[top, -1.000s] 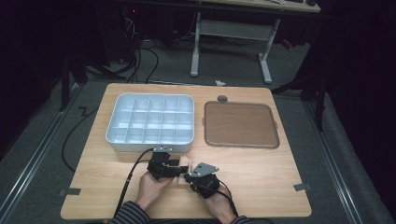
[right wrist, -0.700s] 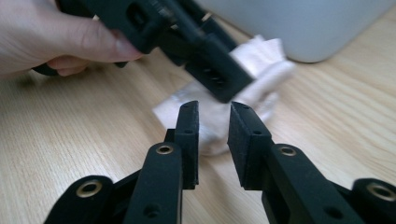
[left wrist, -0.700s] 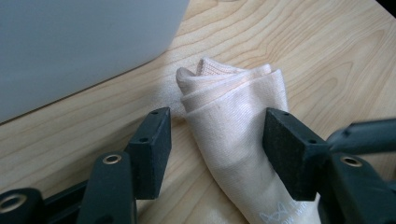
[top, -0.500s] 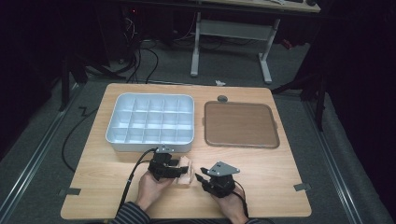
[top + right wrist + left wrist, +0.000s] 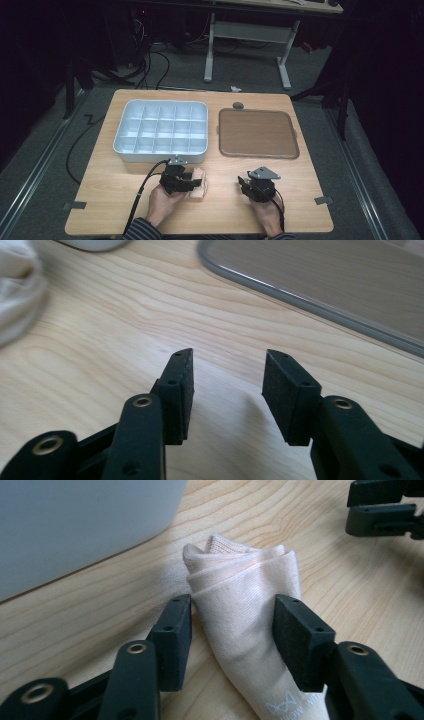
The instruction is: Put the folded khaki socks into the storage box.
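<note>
Left gripper (image 5: 232,625): jaws have just been closing around the folded cloth (image 5: 245,605). Both pads sit against its flanks, left pad (image 5: 177,625) just touching, right pad (image 5: 295,635) pressed into the fabric. I read this as a grip being taken on the cloth, narrow-to-middling span.

Right gripper (image 5: 227,390): jaws have just been opening, nothing between them, bare table (image 5: 100,365) beneath. In the high view the right gripper (image 5: 250,187) stands well apart from the cloth (image 5: 198,183).

The cloth lies on the table near the front edge, just in front of the white compartment tray (image 5: 161,131); the brown flat tray (image 5: 257,134) lies to its right.

Doing this well, as I judge it: squeeze until the folds compress, not merely touch, so the roll does not unwind on lifting. Grip near mid-length, then lift straight up to clear the tray wall.

Orientation: in the left gripper view the long axis runs along the gripper's line of sight, away from the jaws. The layered, folded end points away toward the tray; the printed end lies toward the gripper body. In the high view it is too small to tell its axis.
</note>
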A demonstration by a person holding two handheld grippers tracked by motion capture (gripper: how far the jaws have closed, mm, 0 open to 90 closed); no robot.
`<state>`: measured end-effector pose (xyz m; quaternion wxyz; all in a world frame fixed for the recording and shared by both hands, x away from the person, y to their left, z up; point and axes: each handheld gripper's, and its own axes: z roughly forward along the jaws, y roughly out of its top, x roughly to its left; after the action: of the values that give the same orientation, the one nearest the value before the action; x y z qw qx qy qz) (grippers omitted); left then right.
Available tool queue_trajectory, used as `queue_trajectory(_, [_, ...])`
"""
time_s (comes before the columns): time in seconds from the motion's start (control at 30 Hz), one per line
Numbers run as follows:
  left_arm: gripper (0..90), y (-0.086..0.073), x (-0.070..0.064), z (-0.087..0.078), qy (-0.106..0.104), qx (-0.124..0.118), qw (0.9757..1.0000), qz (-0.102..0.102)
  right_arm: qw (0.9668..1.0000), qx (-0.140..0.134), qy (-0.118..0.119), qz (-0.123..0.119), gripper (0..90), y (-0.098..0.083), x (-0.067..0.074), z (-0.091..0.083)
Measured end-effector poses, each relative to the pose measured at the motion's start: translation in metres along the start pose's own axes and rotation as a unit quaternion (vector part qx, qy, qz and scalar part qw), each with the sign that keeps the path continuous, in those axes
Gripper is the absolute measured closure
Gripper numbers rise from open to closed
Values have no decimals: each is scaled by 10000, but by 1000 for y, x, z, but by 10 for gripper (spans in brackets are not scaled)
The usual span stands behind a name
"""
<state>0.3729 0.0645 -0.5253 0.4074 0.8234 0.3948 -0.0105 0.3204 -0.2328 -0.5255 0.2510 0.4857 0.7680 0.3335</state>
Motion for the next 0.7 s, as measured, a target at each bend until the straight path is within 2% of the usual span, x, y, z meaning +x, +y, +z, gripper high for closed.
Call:
queue_trajectory(0.07, [532,0,0,0,-10,9,10000,-15,9999,73,-139,65,539,-2,-5,1])
queue_trajectory(0.27, [572,0,0,0,-67,36,9999,-65,9992,148,-299,204,511,-6,-14,2])
queue_trajectory(0.37, [594,0,-1,0,-96,40,9999,-78,9991,166,-265,294,486,-6,-17,3])
queue_trajectory(0.47, [604,0,0,0,-127,31,9999,-111,9984,193,-191,500,465,-6,-21,4])
queue_trajectory(0.53, [616,0,-1,0,-130,35,9999,-86,9986,202,-218,436,460,-5,-20,4])
queue_trajectory(0.7, [667,0,-1,-1,-190,14,9998,-48,9985,206,-200,459,453,-5,-20,4])
